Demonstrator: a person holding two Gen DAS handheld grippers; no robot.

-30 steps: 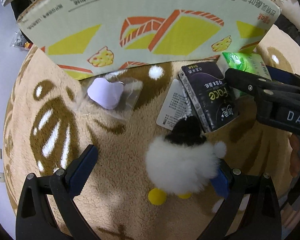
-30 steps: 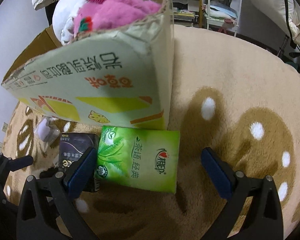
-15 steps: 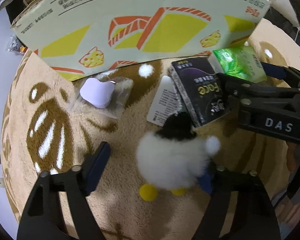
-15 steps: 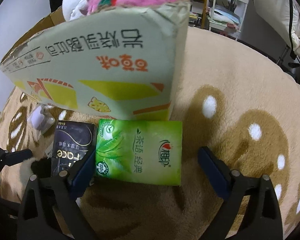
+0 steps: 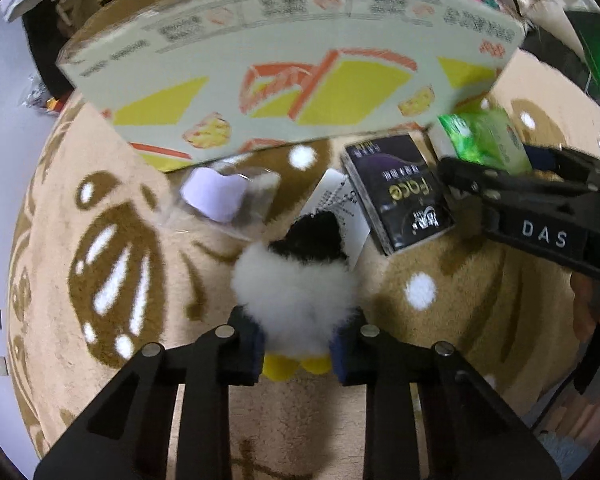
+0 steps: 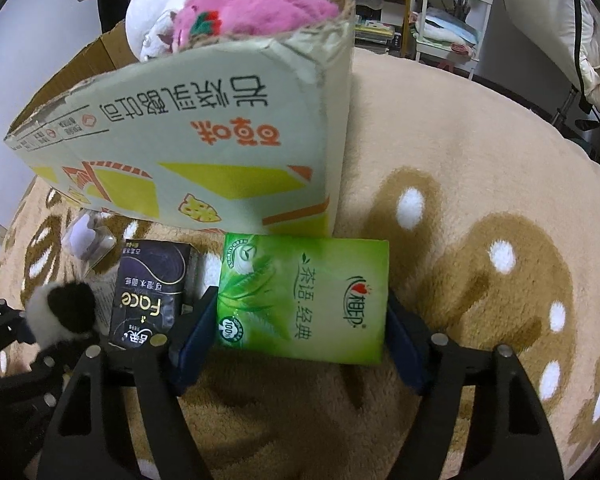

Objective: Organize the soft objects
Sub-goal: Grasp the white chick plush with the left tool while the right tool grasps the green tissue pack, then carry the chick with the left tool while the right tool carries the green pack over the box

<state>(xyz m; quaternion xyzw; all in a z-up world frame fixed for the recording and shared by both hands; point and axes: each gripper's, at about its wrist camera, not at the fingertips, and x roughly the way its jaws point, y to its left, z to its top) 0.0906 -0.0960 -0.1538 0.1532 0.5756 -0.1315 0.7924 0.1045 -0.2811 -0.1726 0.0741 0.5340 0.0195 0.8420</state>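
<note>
Beige rug [image 6: 480, 152] with brown blotches, cardboard box [image 6: 204, 136] straight ahead. Your left claw [image 5: 298, 350] has just clamped the white plush toy [image 5: 296, 300] low on its body, head toward the box. Your right claw [image 6: 300, 344] has been narrowing, blue pads at the green tissue pack [image 6: 304, 296]'s short edges, grip unconfirmed. Pack lies against the box, long axis across the claw.

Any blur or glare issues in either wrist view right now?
Left wrist view: cardboard box and green tissue pack are motion-smeared, with a green light flare at the right edge; the plush toy stays readable. Right wrist view: sharper, only fisheye bending and dark corners.
</note>
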